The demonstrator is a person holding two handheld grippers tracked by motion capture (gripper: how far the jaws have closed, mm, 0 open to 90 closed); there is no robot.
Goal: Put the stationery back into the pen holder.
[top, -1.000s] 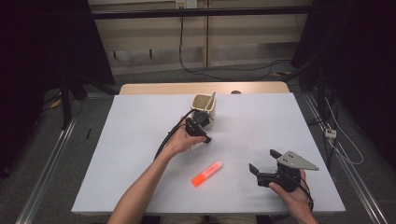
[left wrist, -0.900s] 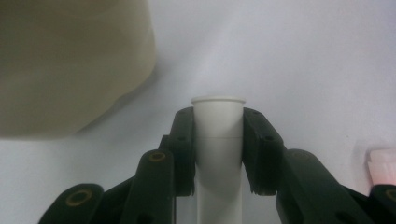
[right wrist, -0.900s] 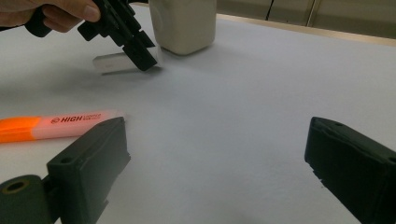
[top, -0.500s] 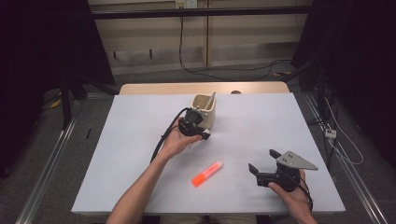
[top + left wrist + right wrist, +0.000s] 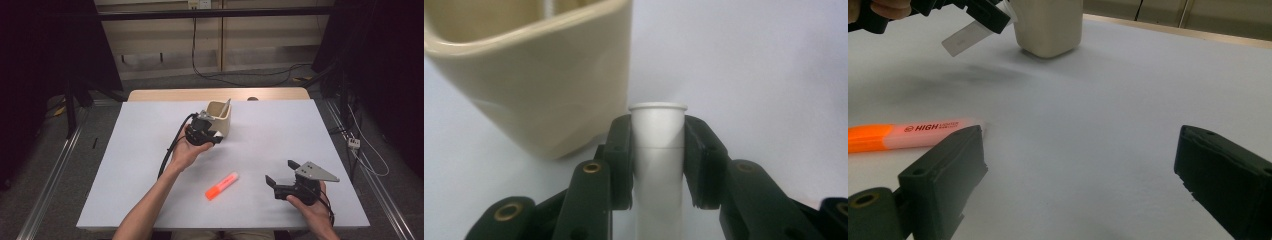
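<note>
Left gripper (image 5: 216,138) fingers clamped on white pen (image 5: 658,150), just near of beige cup (image 5: 220,117), mid-bench (image 5: 280,135). Right gripper (image 5: 281,175) fingers apart, near right; orange highlighter (image 5: 221,185) lies left of it.

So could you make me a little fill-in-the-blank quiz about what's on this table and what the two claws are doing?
1. The left claw is shut on a white ____.
2. The highlighter lying on the table is ____ in colour.
3. The jaws of the right claw are ____, with nothing between them.
4. The left claw is right beside a beige ____, which already has a stick-like thing inside.

Missing words: marker; orange; open; cup
</note>
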